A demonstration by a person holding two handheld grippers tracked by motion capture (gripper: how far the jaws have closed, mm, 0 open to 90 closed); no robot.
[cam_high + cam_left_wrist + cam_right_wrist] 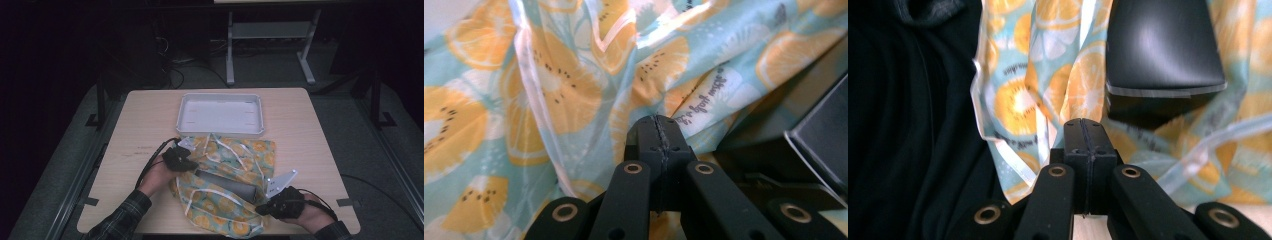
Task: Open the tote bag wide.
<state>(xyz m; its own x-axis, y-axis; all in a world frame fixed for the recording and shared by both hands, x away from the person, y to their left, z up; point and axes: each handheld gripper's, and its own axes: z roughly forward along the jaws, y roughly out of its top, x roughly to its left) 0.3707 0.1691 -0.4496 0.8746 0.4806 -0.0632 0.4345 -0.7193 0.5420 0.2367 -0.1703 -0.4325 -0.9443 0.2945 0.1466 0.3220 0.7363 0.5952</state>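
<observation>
A: How were the jaws?

B: Both pairs were pressed together. The left gripper (659,131) sat against the orange-print bag (549,90), its jaws too tight to tell whether cloth was pinched; the right gripper (1084,134) had nothing visible between its jaws.

A: And the bag?

B: It lay at the table's (310,145) near edge, around a dark flat object (227,186), just before the white tray (220,114).

A light wooden table (310,150) is carrying 2 things: a white rectangular tray (220,114) is sitting near its far edge, and a citrus-print fabric bag (235,155) is lying crumpled just in front of the tray, reaching to the near edge, with a dark flat object (230,186) resting in its folds.
</observation>
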